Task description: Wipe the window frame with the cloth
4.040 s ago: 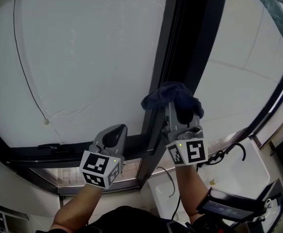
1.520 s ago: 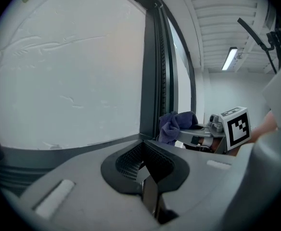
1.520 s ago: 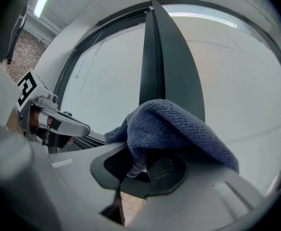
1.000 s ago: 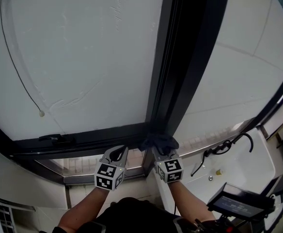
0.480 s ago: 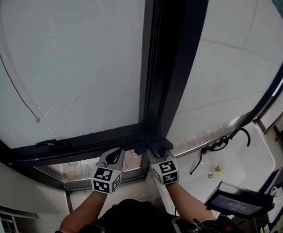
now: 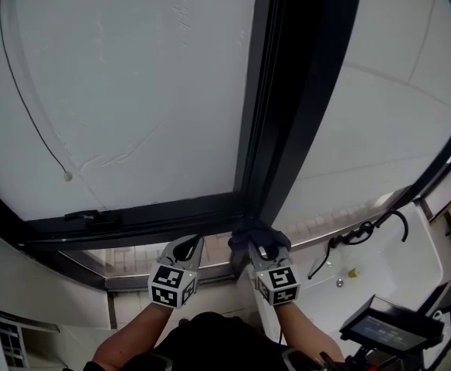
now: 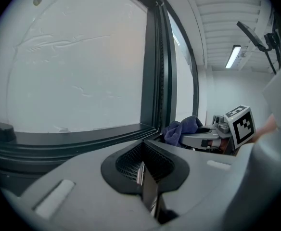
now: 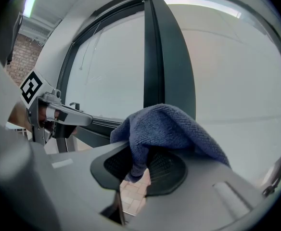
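The right gripper (image 6: 258, 247) is shut tight on the dark blue cloth (image 8: 172, 126). The cloth bunches up over its 2 jaws. It sits right at the foot of the dark upright post of the window frame (image 6: 291, 114), where the post meets the bottom bar. The left gripper (image 6: 185, 247) is closed too, with nothing between its jaws. It is just left of the post's foot, beside the right gripper and just under the bottom bar. I cannot tell if it touches the bar. Left of the post is a big pale pane with a thin cord (image 6: 25, 107) that ends in a small bead. Right of the post is 1 more pale pane. Low down, right of the post, a black hose (image 6: 361, 229) curls over a white basin (image 6: 388, 263). A dark screen (image 6: 391, 327) sits lower down than that.
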A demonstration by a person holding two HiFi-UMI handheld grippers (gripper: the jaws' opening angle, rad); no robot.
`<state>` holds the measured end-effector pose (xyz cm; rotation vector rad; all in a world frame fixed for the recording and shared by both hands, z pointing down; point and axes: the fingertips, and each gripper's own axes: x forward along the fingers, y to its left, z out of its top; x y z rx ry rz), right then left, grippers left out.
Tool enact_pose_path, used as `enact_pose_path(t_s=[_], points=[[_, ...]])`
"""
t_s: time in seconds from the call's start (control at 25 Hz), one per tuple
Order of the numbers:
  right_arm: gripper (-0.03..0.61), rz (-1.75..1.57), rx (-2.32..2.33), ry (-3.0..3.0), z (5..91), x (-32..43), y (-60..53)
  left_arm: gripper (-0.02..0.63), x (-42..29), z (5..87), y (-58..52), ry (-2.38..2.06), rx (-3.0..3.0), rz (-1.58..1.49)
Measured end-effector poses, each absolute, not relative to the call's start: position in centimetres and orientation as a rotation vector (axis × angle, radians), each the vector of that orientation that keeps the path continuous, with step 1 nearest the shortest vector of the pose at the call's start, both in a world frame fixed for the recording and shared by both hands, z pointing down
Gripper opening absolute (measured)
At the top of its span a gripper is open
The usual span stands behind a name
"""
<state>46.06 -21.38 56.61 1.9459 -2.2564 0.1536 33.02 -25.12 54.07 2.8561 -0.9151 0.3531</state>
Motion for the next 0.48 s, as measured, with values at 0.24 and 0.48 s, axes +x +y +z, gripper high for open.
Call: enact_pose_path(t_s=[0.24, 0.48], points=[[0.069, 0.159, 1.919, -2.297, 56.4, 45.7, -21.7, -0.006, 32.6, 54.6, -24.8, -0.937, 2.840, 0.387], [0.069, 0.096, 1.832, -2.311, 56.2, 46.3, -23.8, -0.006, 32.5, 54.8, -24.9, -0.997, 2.824, 0.428]])
